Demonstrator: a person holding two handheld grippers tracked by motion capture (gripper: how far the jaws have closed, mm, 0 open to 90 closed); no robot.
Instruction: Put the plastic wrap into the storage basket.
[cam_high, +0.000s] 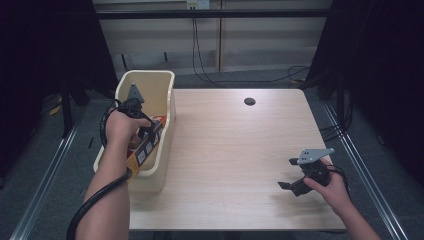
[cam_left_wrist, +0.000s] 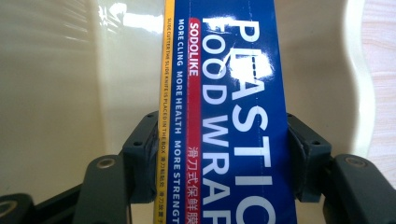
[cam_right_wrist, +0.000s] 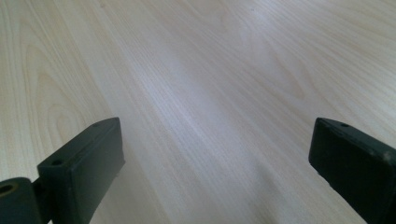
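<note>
The left tool (cam_left_wrist: 219, 154) is clenched on a long blue box of plastic food wrap (cam_left_wrist: 229, 107), its two black jaws pressing the box's long sides. The box face reads "PLASTIC FOOD WRAP" in large white letters, with "SODOLIKE" in white on a red strip beside it, then "MORE CLING MORE HEALTH MORE STRENGT…" cut off by the frame edge. A yellow edge carries small print about a slide cutter, and some Chinese characters sit on the red strip.

From the high view, the left tool (cam_high: 142, 131) holds the box (cam_high: 147, 145) tilted inside a cream plastic bin (cam_high: 162, 165) standing at the left edge of the worktop (cam_high: 240, 165).

The right tool (cam_right_wrist: 215, 163) is released, jaws spread wide with nothing between them, just above bare wood. In the high view it (cam_high: 289, 187) hovers near the worktop's right front corner, well apart from the bin.
</note>
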